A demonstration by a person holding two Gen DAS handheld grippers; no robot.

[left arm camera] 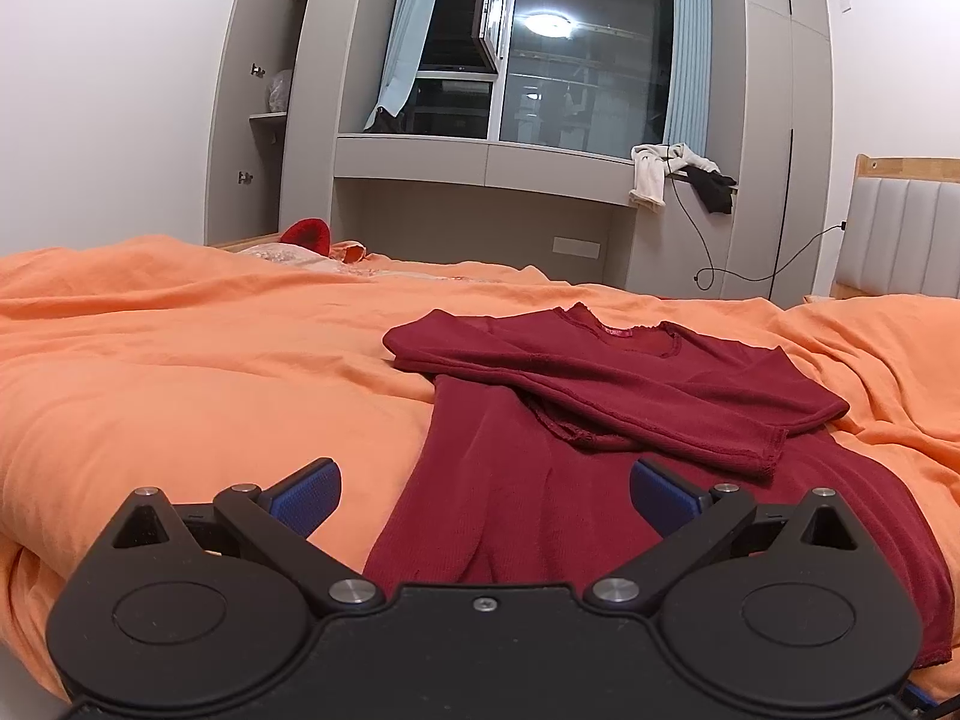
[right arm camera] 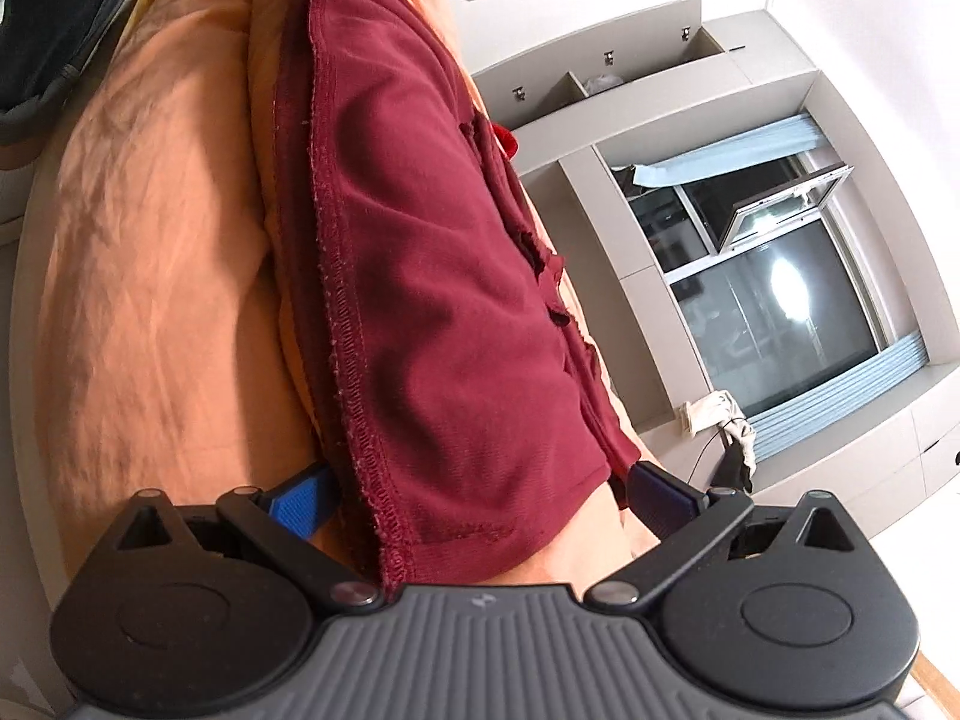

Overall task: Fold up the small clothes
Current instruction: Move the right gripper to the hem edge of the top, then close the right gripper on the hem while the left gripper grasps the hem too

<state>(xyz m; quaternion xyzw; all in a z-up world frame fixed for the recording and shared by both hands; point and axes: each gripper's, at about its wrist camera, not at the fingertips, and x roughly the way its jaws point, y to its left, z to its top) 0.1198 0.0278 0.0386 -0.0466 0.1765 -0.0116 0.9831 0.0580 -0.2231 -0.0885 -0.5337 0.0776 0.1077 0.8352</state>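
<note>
A dark red long-sleeved top [left arm camera: 558, 420] lies on the orange bedspread [left arm camera: 180, 384], collar at the far end, both sleeves folded across its chest. My left gripper [left arm camera: 483, 495] hovers open just above the near hem, its blue pads wide apart over the left part of the cloth. In the right wrist view, which is rolled sideways, the same red top [right arm camera: 432, 312] fills the middle. My right gripper [right arm camera: 480, 501] is open, and the stitched hem corner of the top lies between its blue pads, which stand apart on either side of it.
Grey cupboards and a window with blue curtains [left arm camera: 396, 42] stand beyond the bed. White and black clothes [left arm camera: 672, 171] hang off the window ledge with a cable below. A red item [left arm camera: 307, 234] lies at the bed's far edge. A padded headboard [left arm camera: 900, 234] is at right.
</note>
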